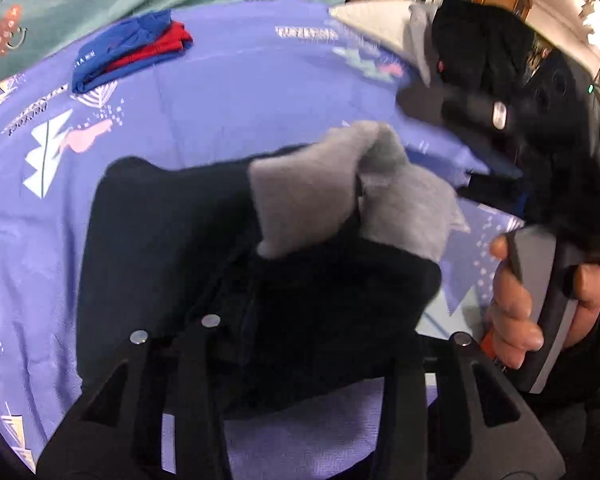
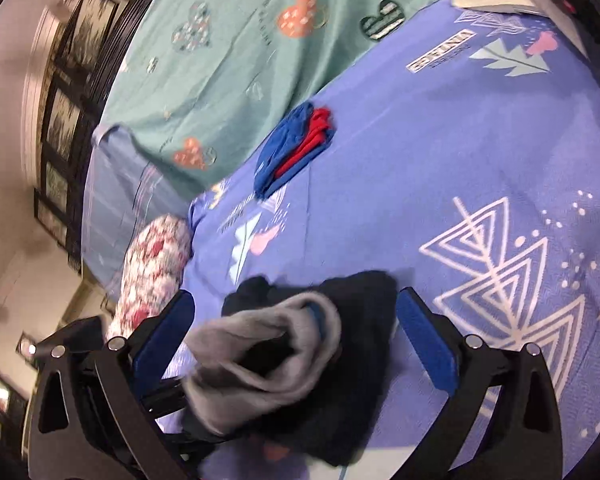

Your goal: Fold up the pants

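The dark navy pants [image 1: 188,240] with a grey lining [image 1: 312,196] lie bunched on the purple patterned bedsheet [image 1: 220,92]. My left gripper [image 1: 300,344] has the dark cloth draped over and between its fingers; the tips are hidden. In the right wrist view the same pants [image 2: 356,360] with the grey lining [image 2: 268,360] sit between the wide-apart blue pads [image 2: 428,340] of my right gripper [image 2: 296,340]. The right gripper also shows at the right of the left wrist view [image 1: 540,128], held in a hand.
A folded blue and red garment [image 1: 128,48] lies further back on the sheet, and also shows in the right wrist view [image 2: 296,144]. A teal sheet [image 2: 260,40] lies beyond. A floral pillow [image 2: 152,268] sits at the bed's edge. A white pillow [image 1: 376,24] lies at the back.
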The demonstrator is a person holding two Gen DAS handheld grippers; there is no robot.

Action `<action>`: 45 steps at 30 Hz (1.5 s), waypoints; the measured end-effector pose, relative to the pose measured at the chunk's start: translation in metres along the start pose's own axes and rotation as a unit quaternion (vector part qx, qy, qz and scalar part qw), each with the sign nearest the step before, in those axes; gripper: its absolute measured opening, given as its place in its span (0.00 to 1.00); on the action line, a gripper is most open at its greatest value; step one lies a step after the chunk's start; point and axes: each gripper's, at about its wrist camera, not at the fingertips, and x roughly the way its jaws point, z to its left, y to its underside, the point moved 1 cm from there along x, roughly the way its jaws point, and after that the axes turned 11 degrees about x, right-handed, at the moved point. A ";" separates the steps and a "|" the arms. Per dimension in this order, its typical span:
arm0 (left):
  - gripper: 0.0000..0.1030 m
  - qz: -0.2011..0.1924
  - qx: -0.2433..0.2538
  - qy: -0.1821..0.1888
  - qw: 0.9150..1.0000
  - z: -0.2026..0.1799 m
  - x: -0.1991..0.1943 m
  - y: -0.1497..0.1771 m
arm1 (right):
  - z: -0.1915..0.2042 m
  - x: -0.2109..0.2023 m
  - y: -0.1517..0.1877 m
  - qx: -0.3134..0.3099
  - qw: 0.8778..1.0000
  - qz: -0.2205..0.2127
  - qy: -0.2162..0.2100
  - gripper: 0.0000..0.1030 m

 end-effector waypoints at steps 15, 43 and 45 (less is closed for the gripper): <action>0.98 -0.021 -0.021 0.064 0.997 0.015 -0.046 0.017 | 0.027 0.025 0.025 0.054 0.976 0.212 0.004 0.99; 0.98 -0.018 -0.079 0.121 0.989 0.053 -0.018 0.034 | 0.001 0.012 -0.021 -0.027 0.974 0.124 0.186 0.39; 0.98 -0.045 -0.071 0.128 0.988 0.052 -0.033 0.030 | 0.024 -0.005 -0.026 -0.063 0.979 0.086 0.175 0.39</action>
